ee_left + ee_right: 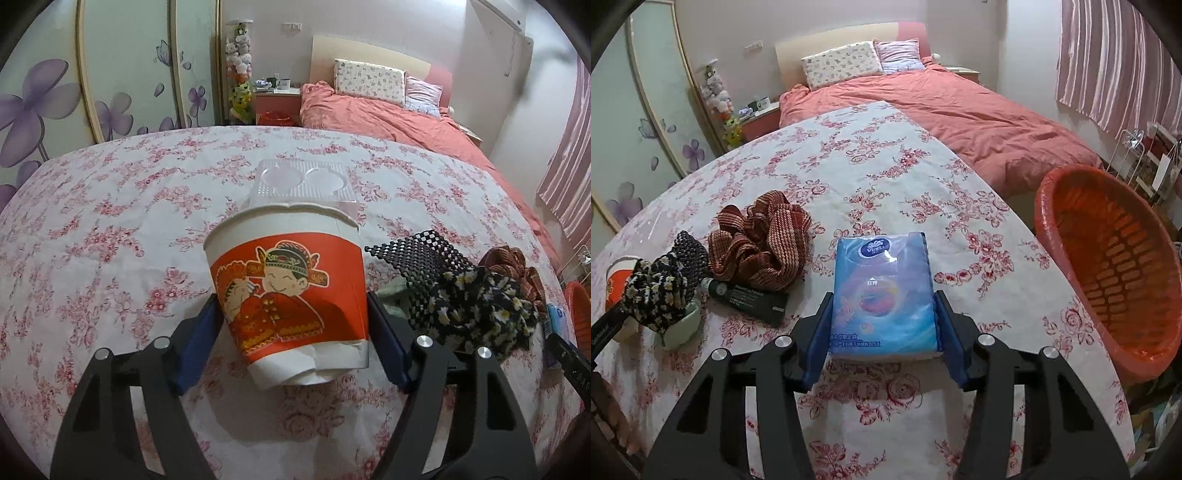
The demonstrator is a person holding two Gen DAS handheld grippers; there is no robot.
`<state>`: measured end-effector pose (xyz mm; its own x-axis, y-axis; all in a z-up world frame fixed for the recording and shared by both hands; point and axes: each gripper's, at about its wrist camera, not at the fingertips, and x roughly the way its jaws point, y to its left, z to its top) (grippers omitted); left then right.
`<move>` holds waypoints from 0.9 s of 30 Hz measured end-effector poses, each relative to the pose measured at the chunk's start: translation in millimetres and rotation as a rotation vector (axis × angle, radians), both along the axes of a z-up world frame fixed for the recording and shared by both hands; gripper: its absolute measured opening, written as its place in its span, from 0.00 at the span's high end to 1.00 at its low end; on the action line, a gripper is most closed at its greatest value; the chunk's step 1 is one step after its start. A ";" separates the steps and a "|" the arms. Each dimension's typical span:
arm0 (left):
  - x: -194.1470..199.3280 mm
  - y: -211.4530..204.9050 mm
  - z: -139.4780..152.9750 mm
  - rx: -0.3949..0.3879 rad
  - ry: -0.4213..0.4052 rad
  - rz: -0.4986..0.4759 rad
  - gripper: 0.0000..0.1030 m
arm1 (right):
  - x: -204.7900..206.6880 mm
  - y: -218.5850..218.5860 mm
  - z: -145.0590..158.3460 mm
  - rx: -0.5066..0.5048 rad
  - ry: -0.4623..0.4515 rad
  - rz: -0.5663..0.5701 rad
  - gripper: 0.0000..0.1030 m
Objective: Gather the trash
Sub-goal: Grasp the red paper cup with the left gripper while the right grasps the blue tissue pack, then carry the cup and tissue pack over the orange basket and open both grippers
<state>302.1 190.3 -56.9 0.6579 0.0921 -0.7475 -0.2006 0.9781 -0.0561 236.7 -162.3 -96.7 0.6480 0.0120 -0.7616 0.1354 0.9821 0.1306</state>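
Two claws are busy at this moment, and each one has something between its blue pads. From the left wrist I see the left claw (295,325) closed on a paper cup (288,288), red print with a cartoon figure, held at its lower half above the surface (110,221). The cup leans a little and its bottom edge is already torn and crumpled, so I judge it light, thin and easy to crush; a gentle squeeze low on the wall seems best. Behind it lies a clear plastic tray (303,181), which I think is very light and slippery. To the right are a black mesh mat (413,251) and a flowered cloth (487,306).

From the right wrist, the right claw (884,332) holds a blue tissue pack (886,291) by its two long sides. It looks soft and will give under pressure, I believe. A striped cloth (761,247) and a dark tube (746,299) lie to the left. The orange basket (1115,273) stands just beside the surface edge, lined with a bag. The surface wears a flowered cover; beyond it is a bed (960,110) with a pink quilt.
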 end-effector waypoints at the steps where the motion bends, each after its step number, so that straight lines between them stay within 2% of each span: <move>1: -3.1 0.1 2.4 0.001 -0.007 0.000 0.28 | -2.1 -0.8 0.9 0.004 -0.006 0.002 0.49; 7: -21.2 -4.7 23.4 0.005 -0.058 -0.011 0.28 | -20.3 -12.0 15.7 0.030 -0.086 0.018 0.49; 14: -43.2 -25.5 55.6 -0.006 -0.135 -0.061 0.28 | -47.8 -24.0 47.6 0.011 -0.233 0.006 0.49; 27: -74.3 -110.0 100.7 -0.051 -0.230 -0.261 0.28 | -80.5 -57.9 80.5 0.007 -0.372 -0.077 0.49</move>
